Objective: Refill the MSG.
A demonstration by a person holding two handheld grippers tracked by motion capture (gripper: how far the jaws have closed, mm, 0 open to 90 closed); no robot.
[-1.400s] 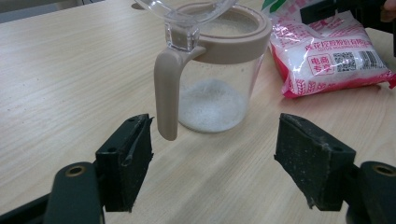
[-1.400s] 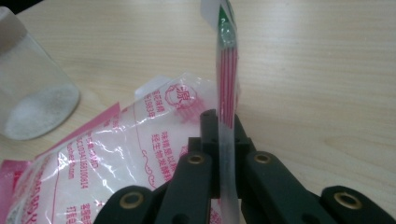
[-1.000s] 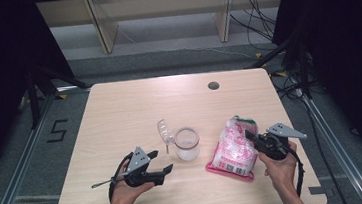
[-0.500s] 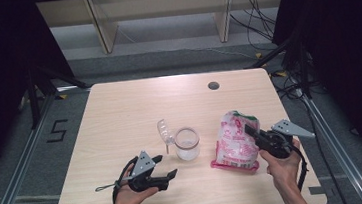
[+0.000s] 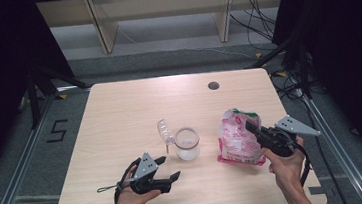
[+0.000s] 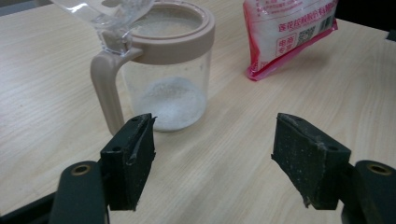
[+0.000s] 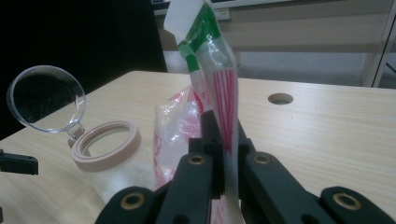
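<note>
From the high view I find the table (image 5: pixel 120 118) bearing a clear jar (image 5: pixel 187 144) near its middle and a pink-and-white bag (image 5: pixel 239 136) just to the jar's right, the two apart. The jar has a beige rim and handle, its clear hinged lid (image 5: pixel 164 130) standing open to the left, and a shallow layer of white grains in the bottom, which I see plainly in the left gripper view (image 6: pixel 173 98).

My right gripper (image 5: pixel 256 131) has its jaws pressed together on the bag's side. In the right gripper view the bag (image 7: pixel 219 93) stands nearly upright between the black jaws, its green-trimmed top folded above them. The bag's lower edge touches the table or sits just above it; I cannot tell which.

My left gripper (image 5: pixel 170 168) lies low at the near edge of the table, in front of and a little left of the jar, held in the left hand (image 5: pixel 128 202). Its jaws stand wide apart with nothing between them; in the left gripper view they frame the jar and the bag's lower corner (image 6: pixel 289 32) beyond.
</note>
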